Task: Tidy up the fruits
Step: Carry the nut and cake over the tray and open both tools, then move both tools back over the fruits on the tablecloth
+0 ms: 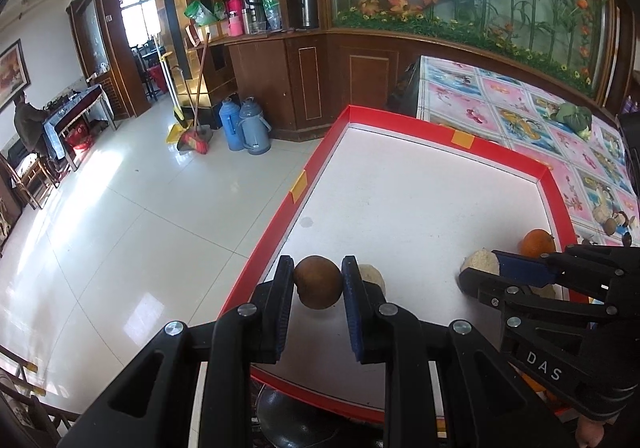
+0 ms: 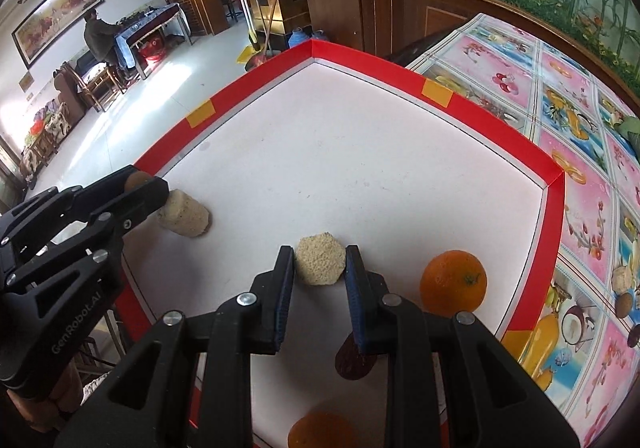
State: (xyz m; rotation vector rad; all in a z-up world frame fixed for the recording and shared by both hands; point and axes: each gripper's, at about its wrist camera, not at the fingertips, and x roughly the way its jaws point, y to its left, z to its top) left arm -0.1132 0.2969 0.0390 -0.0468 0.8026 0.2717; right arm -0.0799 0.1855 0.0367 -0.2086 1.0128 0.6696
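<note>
My left gripper [image 1: 318, 262] is shut on a round brown fruit [image 1: 318, 282], held just above the near left part of the white tray with a red rim [image 1: 316, 164]. A beige cylinder chunk [image 2: 184, 214] lies right behind it. My right gripper [image 2: 319, 252] is shut on a grainy beige hexagonal piece [image 2: 320, 264] near the tray's front. In the left wrist view the right gripper [image 1: 496, 264] comes in from the right with that piece [image 1: 480, 260]. An orange [image 2: 454, 280] sits to its right by the rim. A dark brown disc [image 2: 354, 362] and a second orange [image 2: 320, 430] lie under the right gripper.
A table with a floral cloth [image 2: 580, 136] runs along the tray's right side, carrying small brown nuts [image 1: 612, 222] and a green vegetable [image 1: 574, 116]. Left of the tray is tiled floor with two thermos jugs [image 1: 244, 124] and brooms. A person sits far off at a table [image 1: 28, 120].
</note>
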